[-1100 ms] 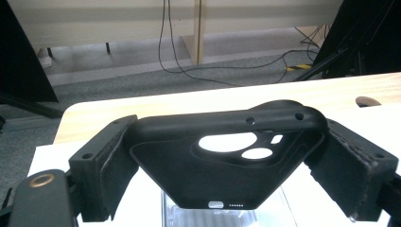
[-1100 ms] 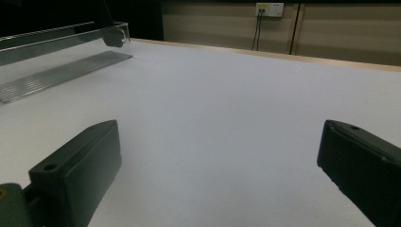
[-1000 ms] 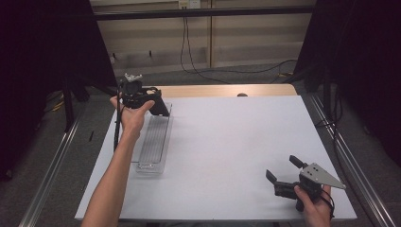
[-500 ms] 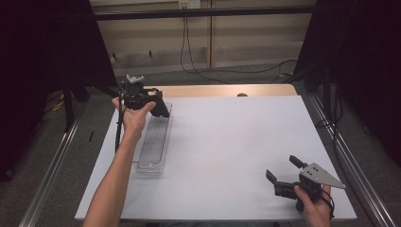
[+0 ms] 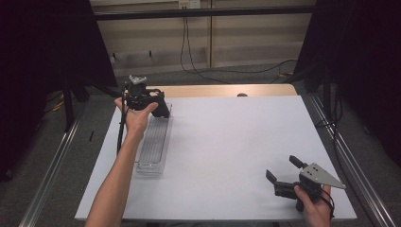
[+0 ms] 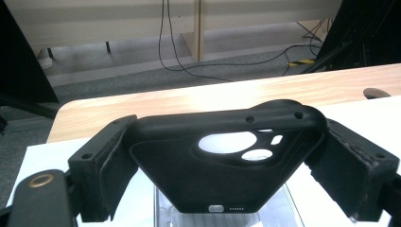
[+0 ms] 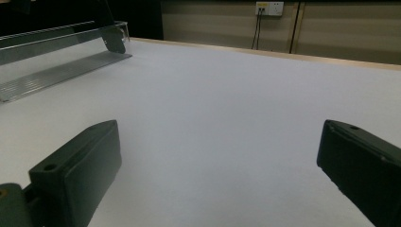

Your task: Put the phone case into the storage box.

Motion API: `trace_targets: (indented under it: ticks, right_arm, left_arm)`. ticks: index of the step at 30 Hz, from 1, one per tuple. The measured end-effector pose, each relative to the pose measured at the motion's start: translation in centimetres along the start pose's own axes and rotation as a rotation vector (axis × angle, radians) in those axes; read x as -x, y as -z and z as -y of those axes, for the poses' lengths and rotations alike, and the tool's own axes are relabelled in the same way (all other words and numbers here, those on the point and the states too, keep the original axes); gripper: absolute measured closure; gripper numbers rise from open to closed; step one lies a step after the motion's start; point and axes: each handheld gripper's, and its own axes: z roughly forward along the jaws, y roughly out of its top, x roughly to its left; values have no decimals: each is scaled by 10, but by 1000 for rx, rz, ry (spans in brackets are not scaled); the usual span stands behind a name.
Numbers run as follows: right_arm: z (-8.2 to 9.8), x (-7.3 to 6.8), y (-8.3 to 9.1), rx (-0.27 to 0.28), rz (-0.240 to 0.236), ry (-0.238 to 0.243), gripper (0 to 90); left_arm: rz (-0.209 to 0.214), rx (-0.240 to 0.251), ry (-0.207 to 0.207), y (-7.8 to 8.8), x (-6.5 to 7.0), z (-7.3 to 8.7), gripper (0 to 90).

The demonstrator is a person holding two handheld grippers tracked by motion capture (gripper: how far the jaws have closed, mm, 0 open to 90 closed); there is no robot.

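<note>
Left gripper (image 5: 158,106) held up over the far end of the clear plastic tray (image 5: 153,142), far left part of the white bench (image 5: 227,142). Its jaws are clamped on a black phone case (image 6: 227,163), one pad on each long side; in the left gripper view the case's inner face shows, camera cutouts toward the right, a small button slot at the lower edge. Case sits above the tray's far end, off the bench surface; in the high view the case (image 5: 160,108) is a dark shape just past the hand. Tray is long, ribbed inside, lying lengthwise toward the person. Right gripper (image 5: 283,172) low at the near right corner of the bench, well apart from the tray, jaws spread wide with nothing between them; right gripper view shows bare bench between the pads and the tray (image 7: 52,66) off at upper left.
</note>
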Motion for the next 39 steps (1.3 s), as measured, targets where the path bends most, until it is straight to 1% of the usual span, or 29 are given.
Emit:
trace_targets:
  ticks: [5,7,13,18,20,23,25,30,32,37,39]
  right_arm:
    - [0,0,0,-1,-3,-2,2]
    - [0,0,0,-3,-4,-1,2]
    - [0,0,0,-4,-5,-2,1]
    - [0,0,0,-5,-8,4,1]
    - [0,0,0,-5,-8,-1,1]
    - [0,0,-1,-7,-8,3,1]
    - [0,0,-1,-7,-10,4,1]
    - [1,0,-1,-7,-10,0,2]
    - [1,0,-1,-7,-10,0,2]
    - [1,0,-1,-9,-13,4,2]
    - [1,0,-1,-10,-15,4,2]
  left_arm:
    - [-2,10,11,-2,0,0,131]
    - [1,13,6,-3,0,-1,130]
    - [7,15,9,-4,-2,-1,127]
    - [11,13,-4,-5,-2,-2,126]
    - [12,13,-12,-5,-1,-2,126]
    - [11,6,-9,-6,-1,-3,124]
    - [18,7,-4,-6,0,-4,124]
    - [22,-1,-18,-8,3,-6,125]
    - [20,-6,-9,-8,3,-7,126]
    - [19,-15,-10,-8,5,-8,125]
    - [17,-10,5,-9,4,-9,125]
